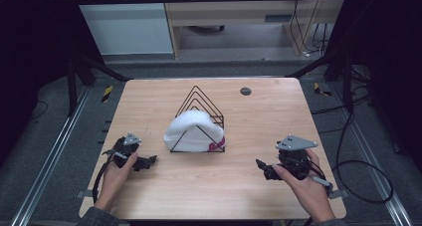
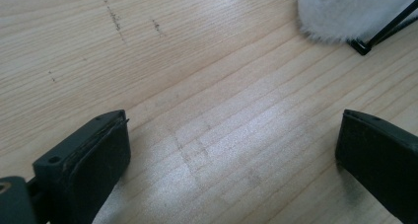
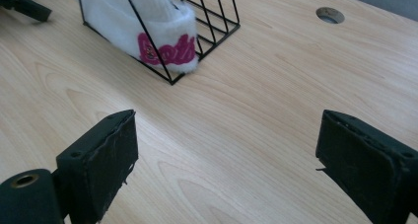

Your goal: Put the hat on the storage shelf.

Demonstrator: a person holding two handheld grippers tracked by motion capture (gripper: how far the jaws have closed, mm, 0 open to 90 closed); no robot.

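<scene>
While both grippers lie low on the wooden table [image 1: 149, 94], the white beanie [image 1: 191, 131] sits inside the black wire rack [image 1: 201, 106], crown tipped toward the far edge, pink-lettered cuff nearest the person. The left gripper [image 1: 149, 161] rests left of the rack, the right gripper [image 1: 261, 165] right of it; both gape wide, holding nothing.

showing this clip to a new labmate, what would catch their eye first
The eye goes first to the fluffy white hat with pink lettering, stuffed into the black wire rack of triangular dividers at the middle of the wooden table. Next come the two hand-held tools on the near side: the left gripper and the right gripper, each open, empty and pointing inward toward the rack.
</scene>
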